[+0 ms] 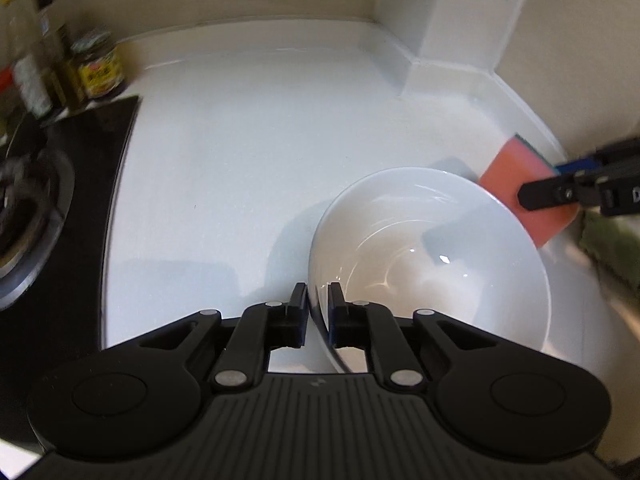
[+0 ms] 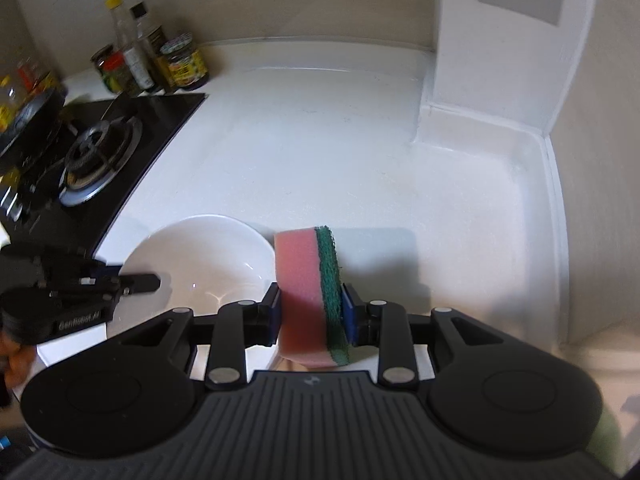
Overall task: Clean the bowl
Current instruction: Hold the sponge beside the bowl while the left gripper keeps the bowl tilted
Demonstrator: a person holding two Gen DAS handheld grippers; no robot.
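**A:** What is your left-hand camera showing?

**Me:** My left gripper (image 1: pixel 318 300) is pinching the near rim of the round white ceramic bowl (image 1: pixel 432 256), one finger outside the wall and one inside, jaws nearly together on it. The bowl is sitting on the glossy white countertop (image 1: pixel 248 152), beside the black glass gas hob (image 1: pixel 60 200). Its inside is looking shiny and free of scraps, as far as I can tell.

**A:** And the right?

**Me:** My right gripper (image 2: pixel 310 312) is clamping the pink foam sponge with a green scouring layer (image 2: pixel 308 292) edge-on, just beside the bowl's (image 2: pixel 200 264) rim, not yet inside it.

**A:** How are you planning the scrub?

**Me:** I'm thinking the sponge should go in with one broad face turned against the wall, sweeping round in circles. My left grip must be holding firm, or the bowl may skate on that slick top.
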